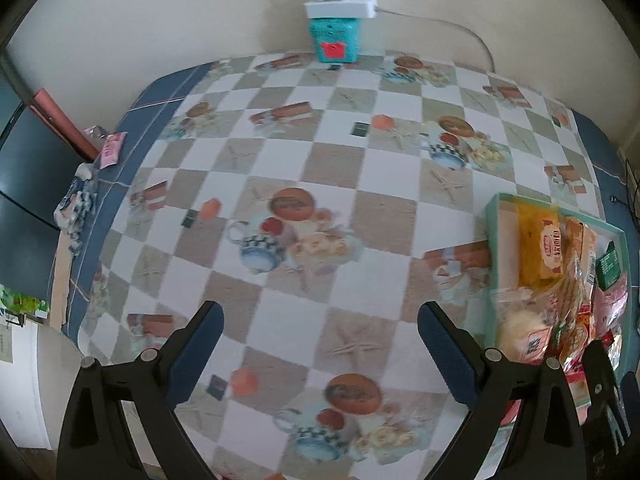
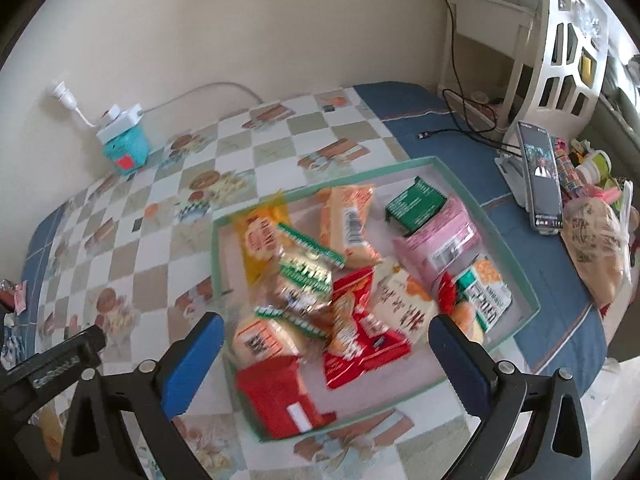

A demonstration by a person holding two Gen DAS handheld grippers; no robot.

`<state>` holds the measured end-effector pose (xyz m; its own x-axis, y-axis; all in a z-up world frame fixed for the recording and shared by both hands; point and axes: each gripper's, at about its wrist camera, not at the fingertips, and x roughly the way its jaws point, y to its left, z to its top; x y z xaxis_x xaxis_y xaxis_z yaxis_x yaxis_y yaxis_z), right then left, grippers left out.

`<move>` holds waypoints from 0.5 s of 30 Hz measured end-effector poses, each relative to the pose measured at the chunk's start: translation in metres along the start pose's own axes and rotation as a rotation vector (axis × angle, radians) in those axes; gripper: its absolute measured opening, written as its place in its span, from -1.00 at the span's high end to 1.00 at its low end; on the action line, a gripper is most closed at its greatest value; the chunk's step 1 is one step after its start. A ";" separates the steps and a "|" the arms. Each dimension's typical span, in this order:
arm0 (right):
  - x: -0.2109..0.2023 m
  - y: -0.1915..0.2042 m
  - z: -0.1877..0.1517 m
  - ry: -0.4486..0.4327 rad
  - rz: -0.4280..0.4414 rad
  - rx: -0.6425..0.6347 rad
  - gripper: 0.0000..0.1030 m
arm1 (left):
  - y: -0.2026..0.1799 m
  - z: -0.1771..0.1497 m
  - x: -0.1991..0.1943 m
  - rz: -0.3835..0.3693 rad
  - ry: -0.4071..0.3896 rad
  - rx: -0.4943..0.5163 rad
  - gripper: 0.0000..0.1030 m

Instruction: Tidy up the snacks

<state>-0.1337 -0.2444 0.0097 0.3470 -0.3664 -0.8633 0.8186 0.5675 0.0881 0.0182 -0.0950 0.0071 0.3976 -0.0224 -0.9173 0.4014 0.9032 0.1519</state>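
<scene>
A shallow teal-rimmed tray point(image 2: 516, 256) lies on the checkered tablecloth and holds several snack packets: a yellow one point(image 2: 258, 240), an orange one point(image 2: 348, 220), a green box point(image 2: 416, 204), a pink pack point(image 2: 440, 236) and red packs point(image 2: 280, 396). My right gripper point(image 2: 326, 354) hangs open above the tray's near side, with nothing between its fingers. The left wrist view shows the same tray point(image 1: 494, 216) at the right edge. Over bare tablecloth to the tray's left, my left gripper point(image 1: 320, 346) stands open and empty.
A teal box point(image 1: 335, 40) with a white power strip on top stands at the back wall. A phone point(image 2: 540, 178) on a stand, a bagged item point(image 2: 596, 248) and black cables lie right of the tray. The tablecloth point(image 1: 280, 152) left of the tray carries only printed pictures.
</scene>
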 end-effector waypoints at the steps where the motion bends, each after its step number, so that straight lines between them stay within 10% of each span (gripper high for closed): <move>1: -0.001 0.002 -0.002 0.004 0.000 0.004 -1.00 | 0.007 -0.003 -0.002 -0.003 -0.002 -0.009 -0.90; 15: -0.003 0.025 -0.048 0.074 -0.050 -0.052 -1.00 | 0.041 -0.051 -0.017 0.000 -0.031 0.084 -0.90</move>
<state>-0.1365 -0.1932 -0.0093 0.2701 -0.3406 -0.9006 0.8082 0.5885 0.0198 -0.0145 -0.0356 0.0102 0.4227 -0.0368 -0.9055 0.4682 0.8644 0.1835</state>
